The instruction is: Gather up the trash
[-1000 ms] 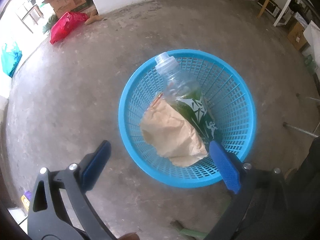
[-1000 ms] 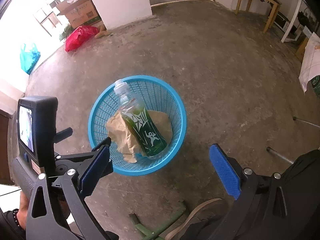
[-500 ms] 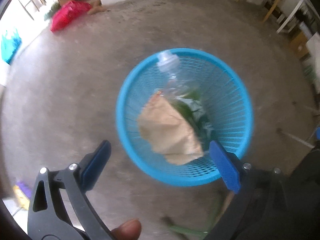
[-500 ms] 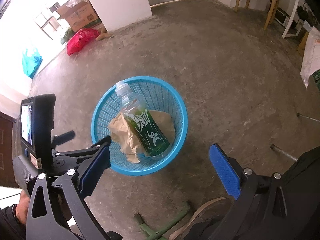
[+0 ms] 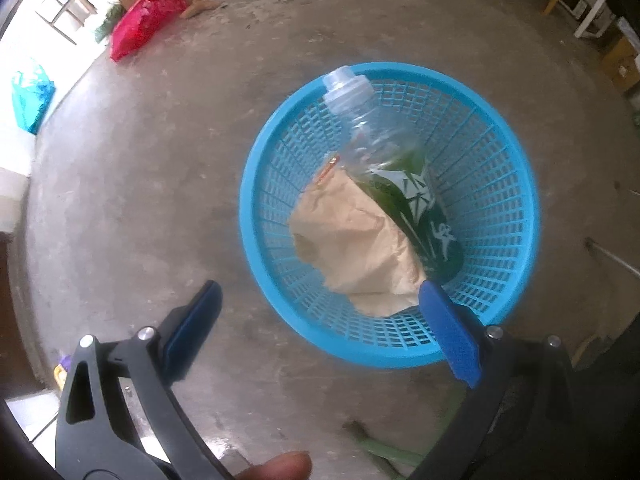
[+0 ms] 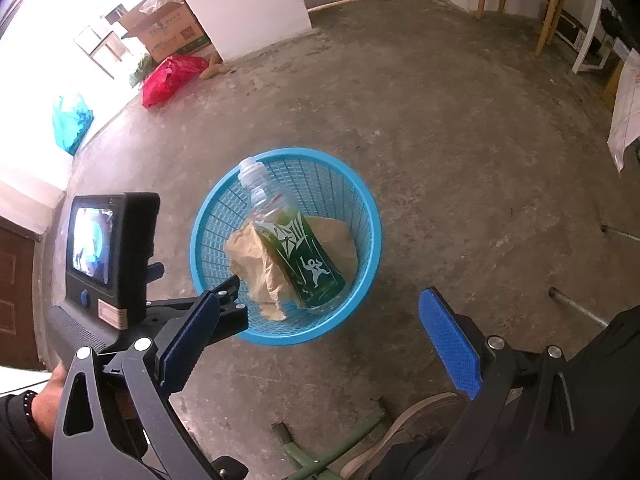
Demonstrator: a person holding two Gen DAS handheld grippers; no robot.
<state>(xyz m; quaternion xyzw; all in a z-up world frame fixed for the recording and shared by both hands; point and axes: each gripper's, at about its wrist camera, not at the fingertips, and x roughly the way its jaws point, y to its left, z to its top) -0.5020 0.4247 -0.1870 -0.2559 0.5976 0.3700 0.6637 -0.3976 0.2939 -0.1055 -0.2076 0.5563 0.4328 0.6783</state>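
Already both tools hang empty above the concrete floor [image 6: 460, 152]: the left gripper [image 5: 316, 324] has its blue pads spread wide with nothing between them, and the right gripper [image 6: 320, 328] is just as widely parted and holds nothing. Just beyond their tips stands the blue basket [image 5: 500, 184], upright on the floor, and inside it lie a crumpled brown paper [image 5: 352, 240] and a plastic bottle [image 5: 396, 184] with a green label, leaning so its pale cap rests against the far rim; in the right view the bottle [image 6: 296, 252] lies across the paper [image 6: 256, 264]. So two pieces of trash look collected. Farther off, near the white pillar [image 6: 240, 4], a red bag [image 6: 168, 80], a teal bag [image 6: 70, 124] and a cardboard box [image 6: 168, 32] sit at the room's edge; whether these count as trash I cannot tell. No loose litter shows near the basket, so I judge the task nearly or wholly finished.
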